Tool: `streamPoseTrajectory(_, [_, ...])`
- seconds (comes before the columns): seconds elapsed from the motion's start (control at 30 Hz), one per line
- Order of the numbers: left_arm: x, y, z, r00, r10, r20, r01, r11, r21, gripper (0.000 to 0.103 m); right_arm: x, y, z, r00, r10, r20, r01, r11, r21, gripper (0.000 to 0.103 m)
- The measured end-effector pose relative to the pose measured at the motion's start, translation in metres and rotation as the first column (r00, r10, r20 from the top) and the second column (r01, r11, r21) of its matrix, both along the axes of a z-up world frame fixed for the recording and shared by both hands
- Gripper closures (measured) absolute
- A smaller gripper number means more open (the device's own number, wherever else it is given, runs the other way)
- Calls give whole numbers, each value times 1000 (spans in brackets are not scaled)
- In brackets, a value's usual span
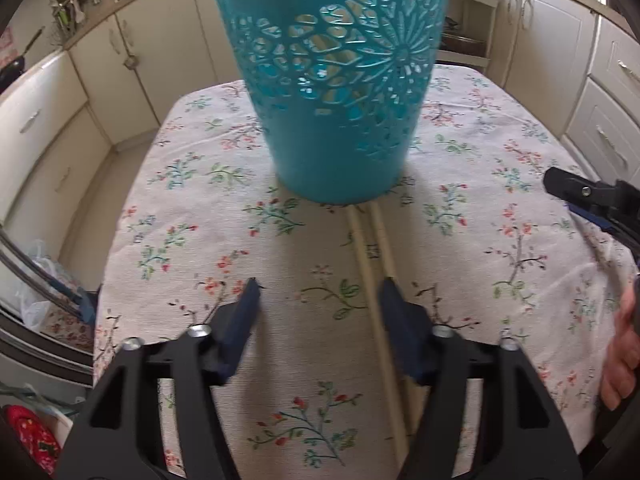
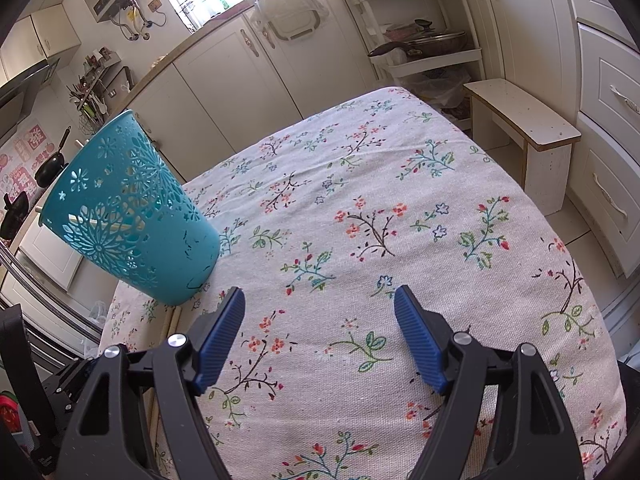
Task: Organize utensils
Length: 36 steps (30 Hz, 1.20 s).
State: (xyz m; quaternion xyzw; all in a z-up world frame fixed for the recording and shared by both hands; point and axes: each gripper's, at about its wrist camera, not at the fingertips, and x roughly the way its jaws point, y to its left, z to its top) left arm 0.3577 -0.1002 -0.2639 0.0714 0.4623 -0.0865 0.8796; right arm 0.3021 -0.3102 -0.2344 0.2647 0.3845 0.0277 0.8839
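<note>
A teal perforated utensil holder (image 1: 340, 80) stands upright on the floral tablecloth (image 1: 200, 240), with pale sticks showing through its holes. Two wooden chopsticks (image 1: 376, 280) lie on the cloth, running from the holder's base toward me. My left gripper (image 1: 320, 304) is open and empty above them, the chopsticks close to its right finger. In the right wrist view the holder (image 2: 132, 216) is at the left, and the chopsticks (image 2: 170, 328) show just below it. My right gripper (image 2: 320, 320) is open and empty over bare cloth, right of the holder.
Cream kitchen cabinets (image 2: 240, 80) surround the table. A white shelf rack with pans (image 2: 424, 40) and a low white stool (image 2: 528, 128) stand beyond the table's far right corner. The right gripper's tip (image 1: 580, 192) shows at the left wrist view's right edge.
</note>
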Motion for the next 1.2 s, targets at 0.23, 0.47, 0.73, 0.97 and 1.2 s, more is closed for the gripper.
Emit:
streamPoseTrajectory(0.23, [4,-14,2,996,-60,-66,56,997,-60,97,0,0,0,1000,0,0,0,1000,1,29])
streamPoseTrajectory(0.47, [5,11,3,992,-21,-121,1,987,-163,98,0,2,0,1000,5,0,-5,1000,0,29])
streamPoseTrajectory(0.73, [-7,56,4,993,84,-80,-100,971,-217,98,-9,67,14,972,236,-2,-236,969,-70,43])
streamPoseTrajectory(0.97, [-10,65,5,994,90,-60,-101,971,-216,98,16,139,13,930,353,-100,-364,922,-130,49])
streamPoseTrajectory(1.2, [-11,68,4,993,99,-60,-110,971,-214,98,27,166,10,915,384,-121,-403,874,-273,53])
